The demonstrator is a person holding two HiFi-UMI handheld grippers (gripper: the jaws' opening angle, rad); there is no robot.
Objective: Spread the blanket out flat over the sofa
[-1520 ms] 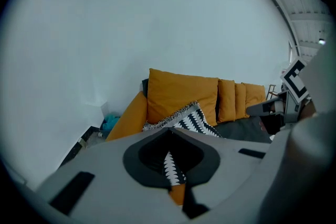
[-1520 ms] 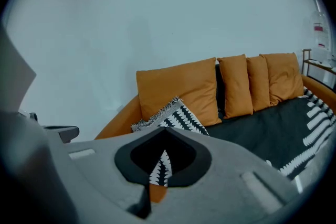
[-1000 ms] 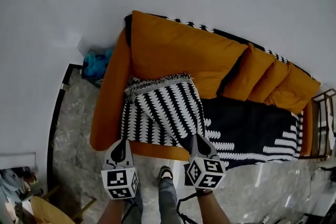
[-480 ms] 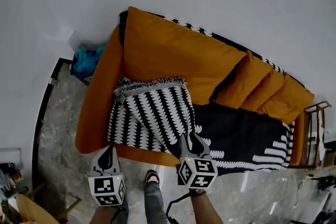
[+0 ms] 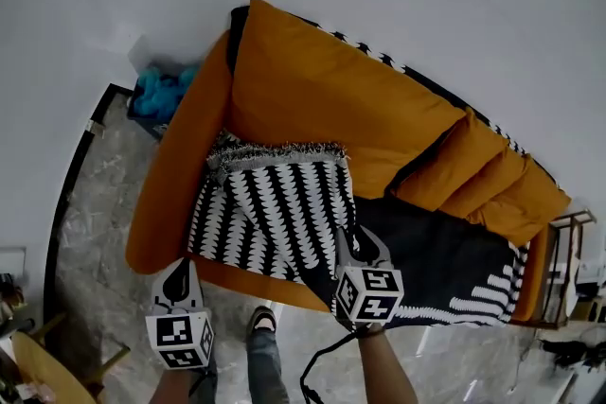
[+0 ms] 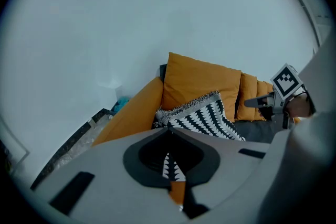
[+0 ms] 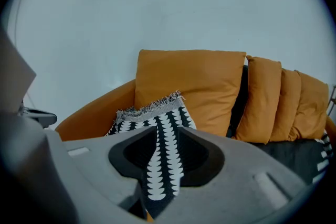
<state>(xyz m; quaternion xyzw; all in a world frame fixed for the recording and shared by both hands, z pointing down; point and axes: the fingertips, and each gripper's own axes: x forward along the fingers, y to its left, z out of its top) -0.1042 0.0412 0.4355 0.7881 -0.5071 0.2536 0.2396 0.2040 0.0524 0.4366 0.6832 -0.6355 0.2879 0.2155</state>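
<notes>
Blanket (image 5: 275,213) along sofa (image 5: 322,99); right gripper (image 5: 355,241) just opened, maybe astride it; left gripper (image 5: 178,270) closed

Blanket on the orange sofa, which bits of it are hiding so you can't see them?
Head view: a patterned edge peeks over the backrest; the rest behind is hidden.
Head view: the folded flap of the blanket covers whatever lies beneath.
Head view: the cushions hide the dark part's back edge.
Left gripper view: the left gripper mostly blocks the flap's front edge.
</notes>
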